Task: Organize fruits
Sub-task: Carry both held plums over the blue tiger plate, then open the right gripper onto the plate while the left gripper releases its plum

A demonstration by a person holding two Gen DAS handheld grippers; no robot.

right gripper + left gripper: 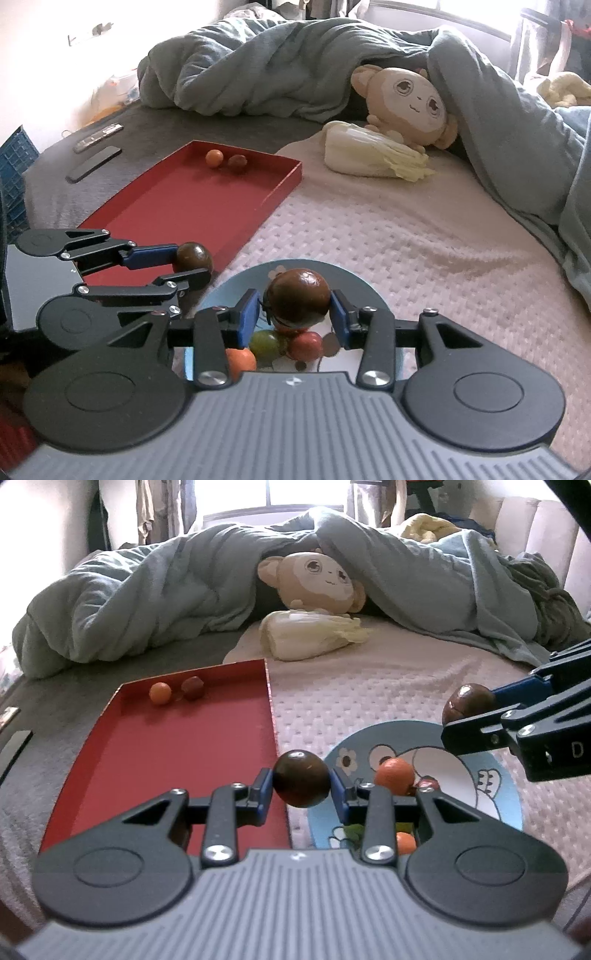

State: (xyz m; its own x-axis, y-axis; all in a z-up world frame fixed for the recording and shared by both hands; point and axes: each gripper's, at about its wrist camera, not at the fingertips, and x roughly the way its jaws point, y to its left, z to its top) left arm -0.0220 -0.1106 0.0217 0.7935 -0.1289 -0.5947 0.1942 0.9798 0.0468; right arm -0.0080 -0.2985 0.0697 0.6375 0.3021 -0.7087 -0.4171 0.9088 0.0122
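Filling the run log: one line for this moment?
left tongs: shut on dark fruit | right tongs: shut on brown fruit | red tray: two fruits

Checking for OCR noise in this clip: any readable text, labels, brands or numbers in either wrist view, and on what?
"D": white letter on the black body of the right gripper, seen in the left wrist view; a small mark beside it is too blurred to read.
Small white logo mark on each gripper's grey housing: a symbol, not readable text.
Blue cartoon plate: drawings only, no words visible.
Red tray: no text.
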